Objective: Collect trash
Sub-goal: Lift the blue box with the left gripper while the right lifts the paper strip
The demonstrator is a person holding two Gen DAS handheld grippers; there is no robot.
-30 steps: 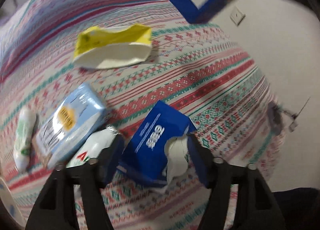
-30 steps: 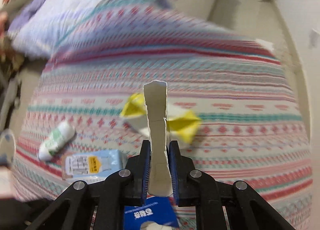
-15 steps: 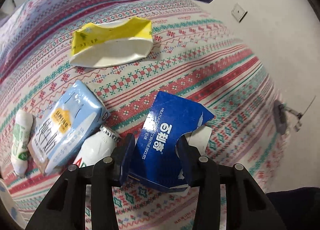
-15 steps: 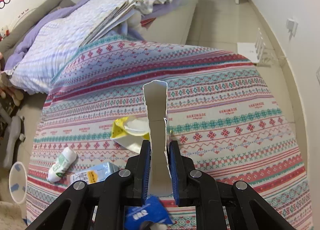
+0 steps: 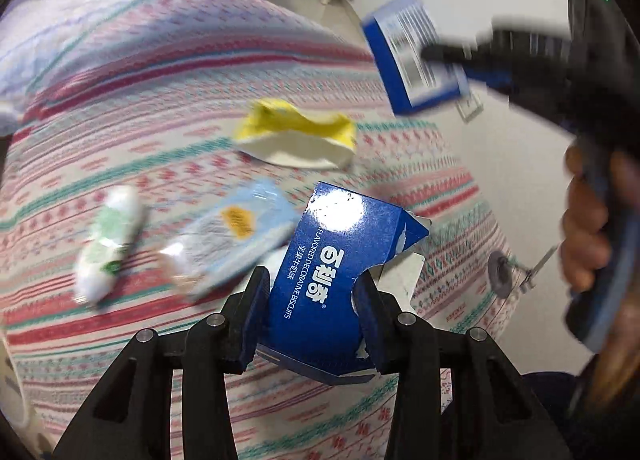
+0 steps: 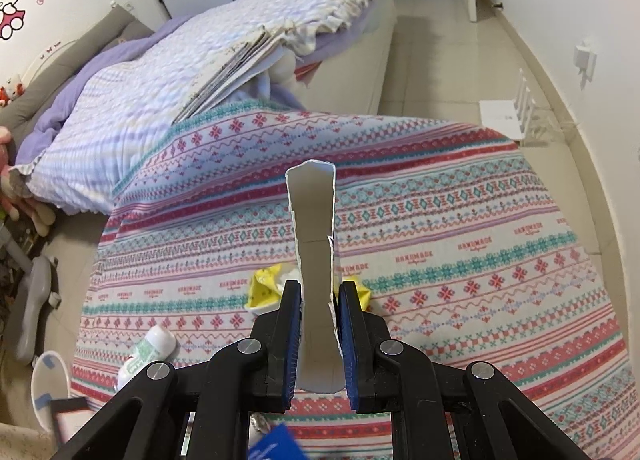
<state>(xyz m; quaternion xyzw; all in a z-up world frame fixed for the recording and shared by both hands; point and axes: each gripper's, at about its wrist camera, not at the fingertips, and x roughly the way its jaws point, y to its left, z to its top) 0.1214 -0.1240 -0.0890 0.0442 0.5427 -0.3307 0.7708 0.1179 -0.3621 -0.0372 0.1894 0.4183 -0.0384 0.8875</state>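
Observation:
My left gripper (image 5: 312,288) is shut on a torn blue biscuit box (image 5: 332,260) and holds it above the patterned cloth (image 5: 160,60). A corner of this box (image 6: 276,444) shows at the bottom of the right wrist view. My right gripper (image 6: 318,292) is shut on a second blue box, whose white inside (image 6: 314,228) faces that camera. In the left wrist view this barcode box (image 5: 416,56) hangs at the upper right in the blurred right gripper (image 5: 448,60). On the cloth lie a crumpled yellow cup (image 5: 296,132), a light blue carton (image 5: 232,236) and a small white-green bottle (image 5: 108,244).
A person's hand (image 5: 588,228) grips the right tool's handle. A bed with a lilac striped quilt (image 6: 140,108) borders the cloth at the back. A white bin (image 6: 46,380) stands on the floor at lower left. A white router (image 6: 508,116) sits by the wall.
The left jaws have closed on the blue biscuit box and lifted it off the cloth, away from the carton. The right gripper keeps its box and has tilted slightly.

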